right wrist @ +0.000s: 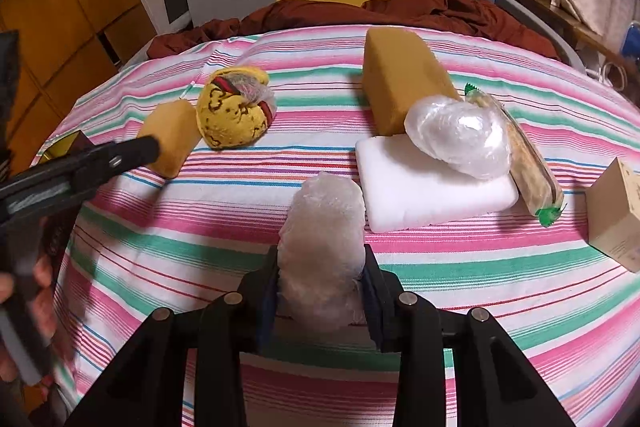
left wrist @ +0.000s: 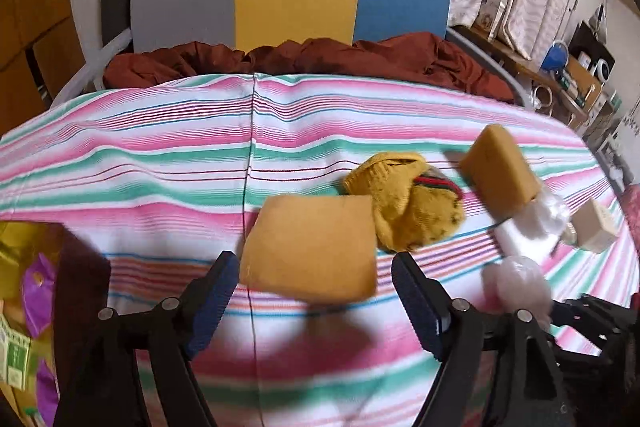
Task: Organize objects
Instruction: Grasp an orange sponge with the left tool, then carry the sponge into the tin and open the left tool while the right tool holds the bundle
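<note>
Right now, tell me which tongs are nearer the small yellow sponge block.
Left. The left tongs stand open around the small yellow sponge block; the right tongs are off to its side, shut on a crumpled plastic wad.

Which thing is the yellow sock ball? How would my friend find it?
Look at the striped tablecloth. Toward its left lies the yellow sock ball, right beside a small orange sponge. Only it is knitted and lumpy, with a red and green band; the sponges are smooth blocks.

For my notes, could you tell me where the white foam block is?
In the right wrist view, the white foam block lies right of centre, before the tall yellow sponge.
</note>
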A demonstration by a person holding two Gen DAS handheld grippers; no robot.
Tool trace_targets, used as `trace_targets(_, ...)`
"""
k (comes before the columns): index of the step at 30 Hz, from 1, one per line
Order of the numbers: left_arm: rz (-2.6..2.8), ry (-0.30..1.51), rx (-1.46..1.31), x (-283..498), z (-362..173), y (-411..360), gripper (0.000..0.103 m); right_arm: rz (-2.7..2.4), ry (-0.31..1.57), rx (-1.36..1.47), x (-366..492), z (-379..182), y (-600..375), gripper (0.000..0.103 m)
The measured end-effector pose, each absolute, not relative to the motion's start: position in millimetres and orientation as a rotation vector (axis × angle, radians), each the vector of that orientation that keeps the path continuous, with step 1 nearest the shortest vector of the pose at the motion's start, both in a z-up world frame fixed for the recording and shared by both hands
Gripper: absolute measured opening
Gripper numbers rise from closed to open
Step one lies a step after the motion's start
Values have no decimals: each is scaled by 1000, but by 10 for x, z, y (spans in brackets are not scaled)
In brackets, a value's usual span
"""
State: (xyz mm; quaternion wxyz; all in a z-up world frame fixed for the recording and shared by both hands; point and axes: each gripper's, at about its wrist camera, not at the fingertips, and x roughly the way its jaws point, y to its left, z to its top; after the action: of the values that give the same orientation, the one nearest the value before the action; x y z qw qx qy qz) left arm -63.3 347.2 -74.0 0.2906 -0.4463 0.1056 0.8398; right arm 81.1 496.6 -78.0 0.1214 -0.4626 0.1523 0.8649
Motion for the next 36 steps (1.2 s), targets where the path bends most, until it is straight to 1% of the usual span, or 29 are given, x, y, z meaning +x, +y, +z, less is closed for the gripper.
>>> trace_targets(3,2251,321,-1173,-653,-822,3518,79,2527,441,-1355,803,-781,4964,37)
trace_targets(6,2267,322,-1143,-636,-889,3499,68,2530,441,-1357,796,-779,4972,37)
trace_targets(8,2272,285,-1114,-614,-913,3446,67,2533,442,-1356,791,-780,4973,37)
trace_targets(12,2287,314,-1069,-538,-916,3443,64,2539,439,-1350,790,-782,4968,37)
trace_targets(19,2306,187,-1055,-341,-852,3190,62,2546,420,-1337,780,-791,4956,37)
trace_targets(26,2325,165,-949,21,-669,2881,62,2554,401,-1322,788,-800,4937,37)
trace_targets(31,2325,71,-914,262,-526,2512,62,2568,405,-1289,823,-815,4935,37)
trace_targets(36,2364,32,-853,449,-356,2118,62,2582,376,-1230,861,-833,4892,37)
